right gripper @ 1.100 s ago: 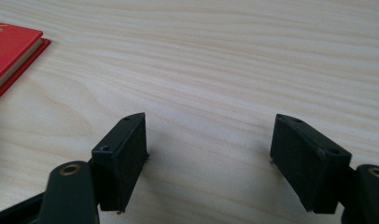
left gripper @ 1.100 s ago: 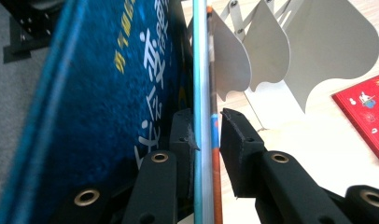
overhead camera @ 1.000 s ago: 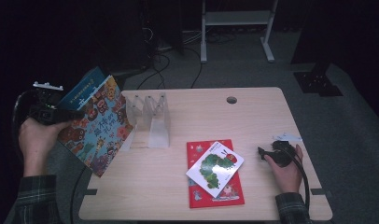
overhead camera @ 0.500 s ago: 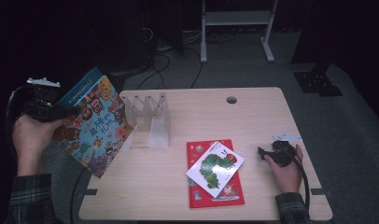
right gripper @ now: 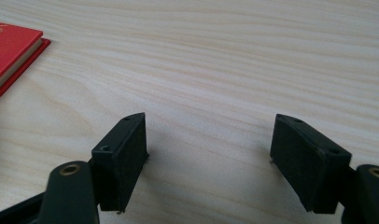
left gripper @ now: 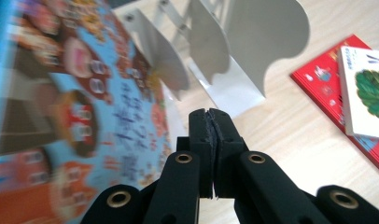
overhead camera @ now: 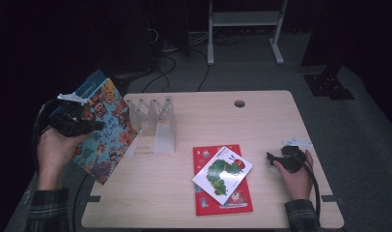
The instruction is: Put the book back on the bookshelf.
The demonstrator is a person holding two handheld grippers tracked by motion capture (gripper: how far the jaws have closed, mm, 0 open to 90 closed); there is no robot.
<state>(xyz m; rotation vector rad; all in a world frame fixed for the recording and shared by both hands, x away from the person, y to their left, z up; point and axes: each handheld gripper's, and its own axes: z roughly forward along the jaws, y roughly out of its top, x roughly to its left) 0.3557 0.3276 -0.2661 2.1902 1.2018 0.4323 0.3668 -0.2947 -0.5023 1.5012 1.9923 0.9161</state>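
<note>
- So far, none of the three books stands properly in the white rack (overhead camera: 158, 126), as far as I can judge.
- One colourful picture book (overhead camera: 107, 140) leans tilted at the rack's outer end and hangs out past the table (overhead camera: 266, 125) edge. Whether it sits in a slot or just rests against the end divider, I cannot tell.
- Left to do: stand that book up straight, then bring over the white caterpillar book (overhead camera: 222, 174) and the red book (overhead camera: 232, 205) under it. Both lie flat on the table.
- On the left gripper (left gripper: 209, 114) the jaws are pressed together, with nothing visible between them. The picture book is just beside them, on their left in the left gripper view, and the rack's dividers stand close ahead.
- On the right gripper (right gripper: 211, 135) the jaws stand wide apart and empty, low over bare wood. The red book's corner lies a little way ahead and to their left.
</note>
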